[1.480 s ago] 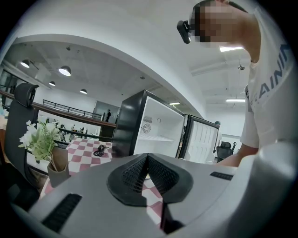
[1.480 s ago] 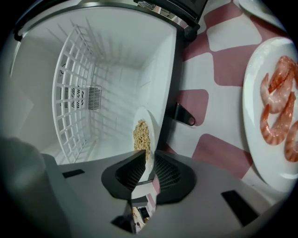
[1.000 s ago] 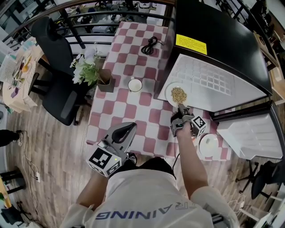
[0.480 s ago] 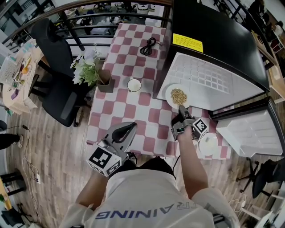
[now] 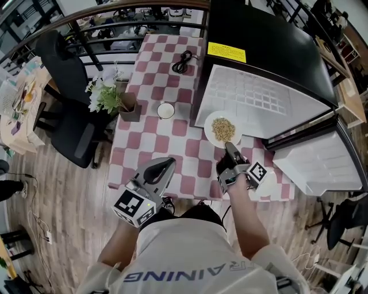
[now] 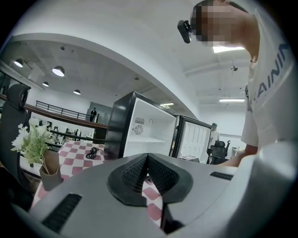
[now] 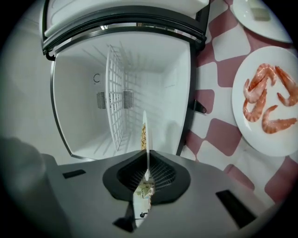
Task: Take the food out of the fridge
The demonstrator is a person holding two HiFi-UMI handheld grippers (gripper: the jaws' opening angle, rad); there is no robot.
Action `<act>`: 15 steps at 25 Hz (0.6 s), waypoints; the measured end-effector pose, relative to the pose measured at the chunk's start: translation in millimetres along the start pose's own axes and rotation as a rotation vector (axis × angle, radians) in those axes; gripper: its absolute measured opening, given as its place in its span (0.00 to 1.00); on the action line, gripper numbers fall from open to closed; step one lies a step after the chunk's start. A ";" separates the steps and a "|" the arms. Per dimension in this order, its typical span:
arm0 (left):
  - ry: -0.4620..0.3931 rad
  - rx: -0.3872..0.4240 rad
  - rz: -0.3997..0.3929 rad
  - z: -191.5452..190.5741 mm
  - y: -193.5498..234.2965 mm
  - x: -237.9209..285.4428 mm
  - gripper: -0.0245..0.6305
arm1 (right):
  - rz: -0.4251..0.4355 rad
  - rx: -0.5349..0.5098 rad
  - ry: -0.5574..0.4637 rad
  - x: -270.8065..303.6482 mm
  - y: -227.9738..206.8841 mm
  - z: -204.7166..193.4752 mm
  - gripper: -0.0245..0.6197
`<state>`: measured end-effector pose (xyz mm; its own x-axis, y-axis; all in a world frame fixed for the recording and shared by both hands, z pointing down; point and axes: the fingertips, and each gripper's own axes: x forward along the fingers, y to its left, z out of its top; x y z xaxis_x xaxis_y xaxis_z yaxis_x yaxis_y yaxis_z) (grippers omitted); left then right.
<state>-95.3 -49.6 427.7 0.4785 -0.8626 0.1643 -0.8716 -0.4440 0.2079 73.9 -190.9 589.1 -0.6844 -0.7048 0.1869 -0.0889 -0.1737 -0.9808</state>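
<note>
A white plate of pale grain-like food [image 5: 223, 129] hangs at the mouth of the open black fridge [image 5: 270, 51], over the checkered table [image 5: 167, 143]. My right gripper [image 5: 229, 146] is shut on the plate's near rim. In the right gripper view the plate [image 7: 145, 130] shows edge-on between the shut jaws of the gripper [image 7: 146, 160], with the white fridge interior [image 7: 153, 83] and its wire shelf behind. My left gripper [image 5: 170, 163] is shut on nothing near the table's front edge; its closed jaws [image 6: 147, 160] point toward the fridge [image 6: 149, 132].
A plate of shrimp [image 7: 267, 104] and another white plate [image 7: 260, 14] lie on the table by the fridge door [image 5: 313, 163]. A small white cup [image 5: 165, 110], a potted plant [image 5: 109, 97] and a black cable [image 5: 183, 61] stand further left. An office chair [image 5: 75, 115] is beside the table.
My right gripper has lifted the plate of food and drawn it back from the fridge opening. The left gripper has stayed where it was.
</note>
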 end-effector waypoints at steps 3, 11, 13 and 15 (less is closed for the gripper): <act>-0.003 0.004 -0.001 -0.3 -2.7 1.1 0.05 | -0.012 -0.013 0.044 -11.2 -3.4 -16.0 0.09; -0.012 0.002 0.047 -1.2 1.0 -11.7 0.05 | -0.054 -0.028 0.228 -17.4 -42.2 -73.7 0.09; -0.012 -0.002 0.073 -2.4 5.3 -20.0 0.05 | -0.078 -0.033 0.273 -16.4 -54.4 -87.8 0.09; -0.014 -0.007 0.101 -3.3 9.6 -29.1 0.05 | -0.107 -0.042 0.314 -15.0 -68.0 -99.6 0.09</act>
<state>-117.2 -28.0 428.1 0.3871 -0.9060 0.1712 -0.9143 -0.3532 0.1980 18.1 -100.0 647.5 -0.8584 -0.4370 0.2686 -0.1975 -0.2018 -0.9593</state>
